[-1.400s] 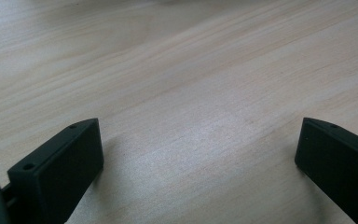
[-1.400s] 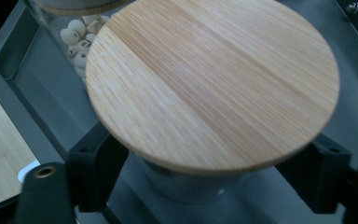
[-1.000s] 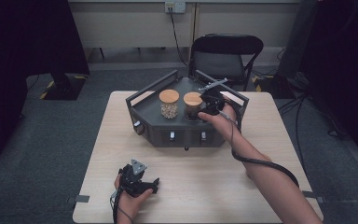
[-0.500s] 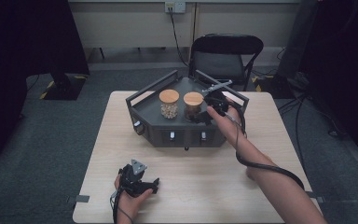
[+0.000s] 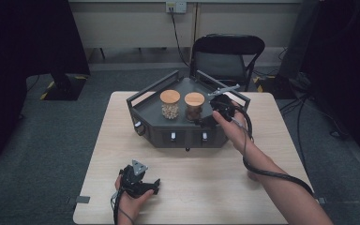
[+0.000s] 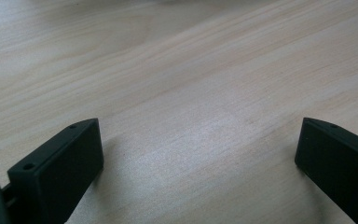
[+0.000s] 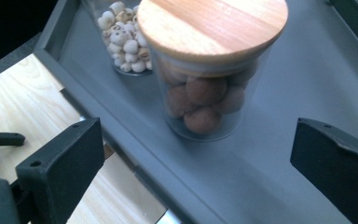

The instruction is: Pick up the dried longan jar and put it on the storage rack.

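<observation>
high view: right gripper (image 5: 205,121) held over the dark grey tray (image 5: 150,101), just beside the wood-lidded jar of brown balls (image 5: 194,106); jar of pale puffs (image 5: 170,104) alongside; left gripper (image 5: 143,183) rested low on the light wood table (image 5: 206,187).

left gripper view: jaws spread wide over bare tabletop, nothing between.

right gripper view: jaws spread wide, jar of brown balls (image 7: 209,70) upright on the tray beyond them, untouched.
</observation>
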A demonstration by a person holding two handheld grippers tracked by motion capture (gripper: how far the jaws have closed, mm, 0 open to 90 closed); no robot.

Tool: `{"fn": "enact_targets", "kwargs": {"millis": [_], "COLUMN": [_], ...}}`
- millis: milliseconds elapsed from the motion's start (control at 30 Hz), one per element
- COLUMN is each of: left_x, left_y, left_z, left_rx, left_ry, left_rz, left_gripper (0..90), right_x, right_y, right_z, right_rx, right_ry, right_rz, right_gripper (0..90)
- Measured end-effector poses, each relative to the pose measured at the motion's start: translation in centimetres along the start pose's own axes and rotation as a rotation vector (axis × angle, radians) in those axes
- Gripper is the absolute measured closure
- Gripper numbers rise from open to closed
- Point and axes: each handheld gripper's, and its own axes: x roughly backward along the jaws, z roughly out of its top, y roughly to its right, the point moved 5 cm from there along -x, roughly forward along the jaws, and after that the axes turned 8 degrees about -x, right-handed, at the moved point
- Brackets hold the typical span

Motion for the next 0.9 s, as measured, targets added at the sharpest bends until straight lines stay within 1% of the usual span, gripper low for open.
{"fn": "enact_targets", "kwargs": {"millis": [333,600,900], "left_x": [0.0,0.0,0.0], "left_y": [0.0,0.0,0.0], "left_z": [0.0,0.0,0.0], "left_rx": [0.0,0.0,0.0], "left_ry": [0.0,0.0,0.0], "left_rz": [0.0,0.0,0.0], "left_gripper": [0.1,0.0,0.0], "right_x": [1.0,1.3,1.7], "right_y": [-0.5,-0.9,-1.2], "right_z": [-0.8,-1.9,-3.0], "right_rx": [0.007,0.018,0.017], "right_ry": [0.011,0.007,0.01], "right_rz": [0.005,0.019,0.044], "right_gripper": [1.8,1.9,1.9]}}
